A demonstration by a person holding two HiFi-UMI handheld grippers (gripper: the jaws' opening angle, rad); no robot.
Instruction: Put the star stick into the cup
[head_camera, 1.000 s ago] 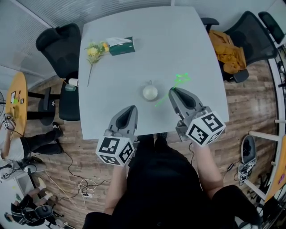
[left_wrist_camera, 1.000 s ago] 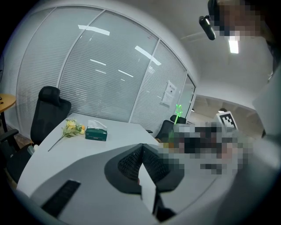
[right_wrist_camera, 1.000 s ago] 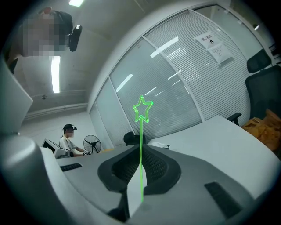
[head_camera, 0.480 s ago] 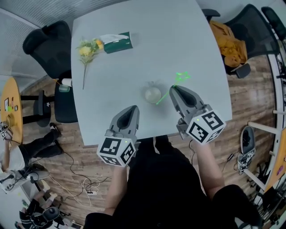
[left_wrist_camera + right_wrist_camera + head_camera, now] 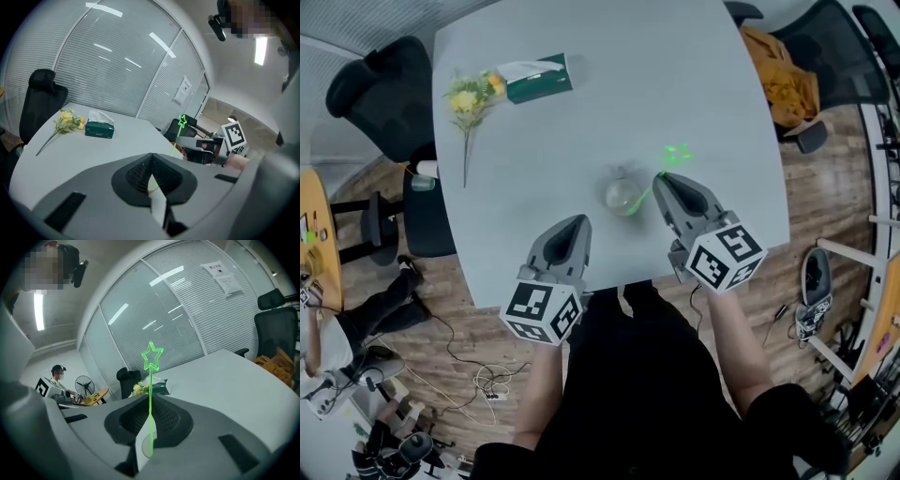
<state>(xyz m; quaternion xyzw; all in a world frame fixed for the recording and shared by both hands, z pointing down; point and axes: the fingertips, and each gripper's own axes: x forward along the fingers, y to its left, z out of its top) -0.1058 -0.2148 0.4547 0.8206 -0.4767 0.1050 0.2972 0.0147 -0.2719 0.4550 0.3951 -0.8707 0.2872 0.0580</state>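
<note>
Since a second ago the right gripper (image 5: 662, 184) has carried the star stick (image 5: 677, 154) leftward; its lower end now reaches the cup (image 5: 620, 194) on the table (image 5: 581, 112). The jaws are clamped on the stick's shaft. The left gripper (image 5: 573, 228) sits closed and empty. Insertion looks begun: next, lower the stick in, then release
</note>
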